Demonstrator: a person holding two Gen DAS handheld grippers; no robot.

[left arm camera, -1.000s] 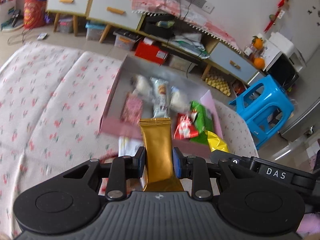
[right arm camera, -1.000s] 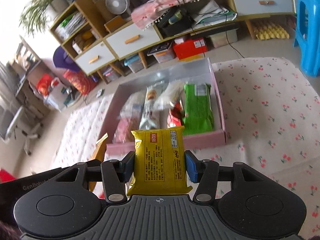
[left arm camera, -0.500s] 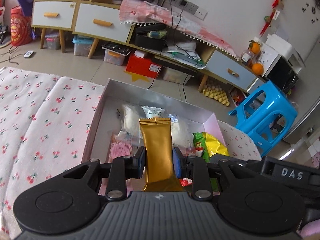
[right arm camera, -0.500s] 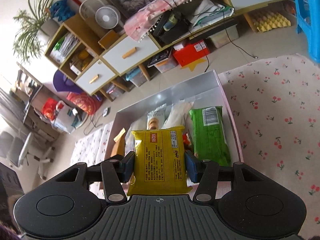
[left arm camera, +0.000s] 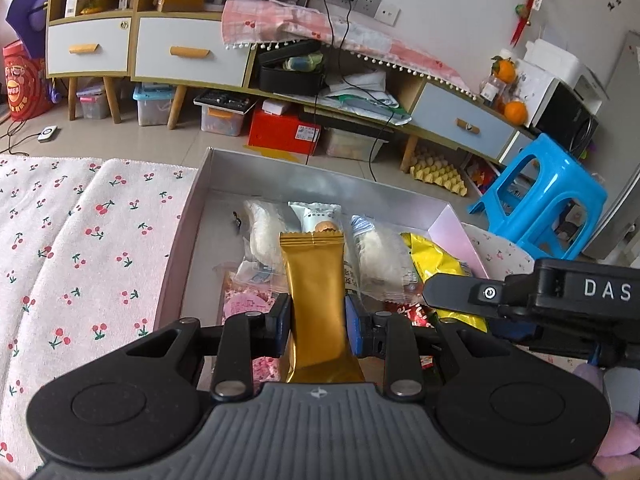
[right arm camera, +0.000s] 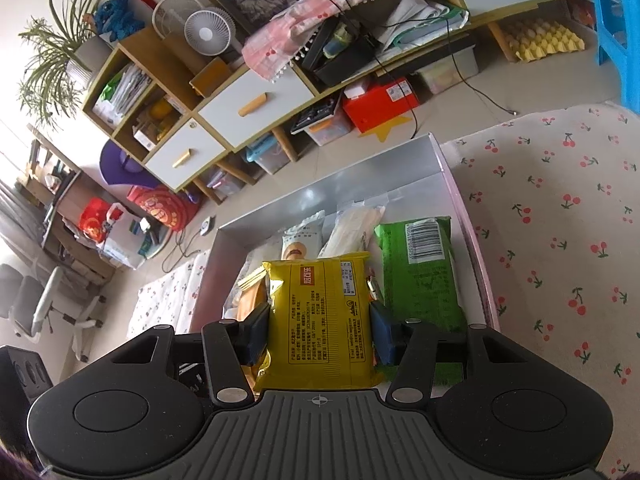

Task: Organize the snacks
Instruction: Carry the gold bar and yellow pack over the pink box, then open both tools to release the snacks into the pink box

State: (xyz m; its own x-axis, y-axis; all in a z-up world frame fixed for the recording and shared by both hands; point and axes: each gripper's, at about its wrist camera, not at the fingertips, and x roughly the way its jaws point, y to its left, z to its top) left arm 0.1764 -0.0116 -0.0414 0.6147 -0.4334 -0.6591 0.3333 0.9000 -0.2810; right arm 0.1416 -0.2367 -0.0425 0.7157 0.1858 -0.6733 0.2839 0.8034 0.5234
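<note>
- A gold snack packet (left arm camera: pixel 316 300) is clamped upright between the pads of the left hand-held gripper (left arm camera: pixel 316 326), held over the near part of the pink box (left arm camera: pixel 182 236).
- A yellow snack packet (right arm camera: pixel 320 316) is gripped by the right hand-held gripper (right arm camera: pixel 320 338) above the same box, just left of a green packet (right arm camera: pixel 420 268) lying inside along its right wall.

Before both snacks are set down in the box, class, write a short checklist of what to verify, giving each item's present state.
1. Left gripper clamped on the gold packet: ok.
2. Right gripper clamped on the yellow packet: ok.
3. Both packets over the pink box: ok.
4. Bare floor in the box's left part for the gold packet: ok.
5. Free spot under the yellow packet: cannot tell, snacks crowd there.
6. Grippers clear of each other: cannot tell, they sit close.
</note>
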